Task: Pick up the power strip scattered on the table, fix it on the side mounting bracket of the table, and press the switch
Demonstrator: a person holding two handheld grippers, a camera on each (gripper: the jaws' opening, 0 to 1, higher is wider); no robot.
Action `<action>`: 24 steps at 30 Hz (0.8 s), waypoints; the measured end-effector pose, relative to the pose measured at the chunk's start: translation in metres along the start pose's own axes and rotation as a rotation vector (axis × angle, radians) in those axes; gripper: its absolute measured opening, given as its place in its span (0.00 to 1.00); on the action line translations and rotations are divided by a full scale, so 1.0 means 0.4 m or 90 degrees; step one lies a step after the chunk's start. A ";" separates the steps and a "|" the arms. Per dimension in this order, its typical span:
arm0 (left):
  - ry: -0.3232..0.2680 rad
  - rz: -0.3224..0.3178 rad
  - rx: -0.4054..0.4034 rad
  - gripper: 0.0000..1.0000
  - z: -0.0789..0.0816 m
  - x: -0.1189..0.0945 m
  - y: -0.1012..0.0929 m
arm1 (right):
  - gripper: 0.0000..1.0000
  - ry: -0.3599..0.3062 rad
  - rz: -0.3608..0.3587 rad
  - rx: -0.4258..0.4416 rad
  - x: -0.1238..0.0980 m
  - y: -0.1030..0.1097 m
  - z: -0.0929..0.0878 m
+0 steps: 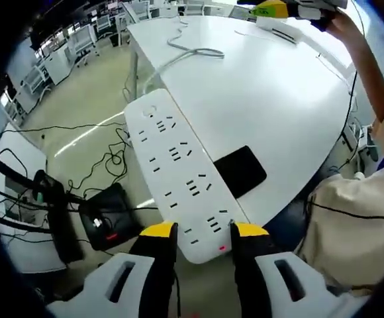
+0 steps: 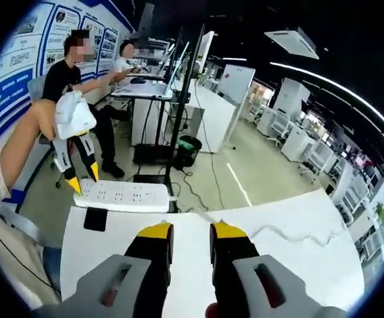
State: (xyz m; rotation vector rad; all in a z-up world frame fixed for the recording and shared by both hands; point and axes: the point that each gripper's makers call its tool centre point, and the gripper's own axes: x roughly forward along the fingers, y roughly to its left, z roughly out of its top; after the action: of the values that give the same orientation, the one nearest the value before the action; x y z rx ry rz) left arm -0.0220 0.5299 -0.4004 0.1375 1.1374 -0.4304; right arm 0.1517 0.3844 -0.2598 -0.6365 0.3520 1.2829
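My left gripper (image 1: pixel 204 232) is shut on the near end of the white power strip (image 1: pixel 175 175), by its red switch (image 1: pixel 222 248). The strip hangs along the white table's (image 1: pixel 278 99) edge, partly over the floor. In the right gripper view the same strip (image 2: pixel 122 195) lies level at the table's far left corner, with the left gripper (image 2: pixel 85 180) on its left end. My right gripper (image 2: pixel 192 232) hovers over the table, jaws slightly apart and holding nothing. It also shows at the far side of the table (image 1: pixel 271 10), in a person's hand.
A flat black rectangle (image 1: pixel 241 171) lies on the table beside the strip, near the edge (image 2: pixel 96 218). The strip's white cable (image 1: pixel 192 53) snakes across the tabletop (image 2: pixel 278 232). Black boxes and cables (image 1: pixel 106 218) clutter the floor. Two people (image 2: pixel 73 73) sit at desks behind.
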 end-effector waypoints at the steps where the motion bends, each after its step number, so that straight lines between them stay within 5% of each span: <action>1: -0.004 0.001 -0.002 0.37 -0.002 -0.001 0.001 | 0.19 -0.004 -0.006 0.002 -0.012 -0.003 -0.004; 11: -0.034 0.006 -0.006 0.37 -0.003 -0.002 0.000 | 0.21 -0.074 -0.079 0.046 -0.139 -0.065 -0.027; 24: -0.134 0.000 -0.006 0.37 -0.003 -0.002 0.014 | 0.22 -0.126 -0.150 0.112 -0.296 -0.113 -0.115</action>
State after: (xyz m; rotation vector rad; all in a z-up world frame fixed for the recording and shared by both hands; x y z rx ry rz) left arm -0.0212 0.5355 -0.4009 0.0818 0.9325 -0.4285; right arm 0.1684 0.2578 -0.2165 -0.3853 0.2152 1.0651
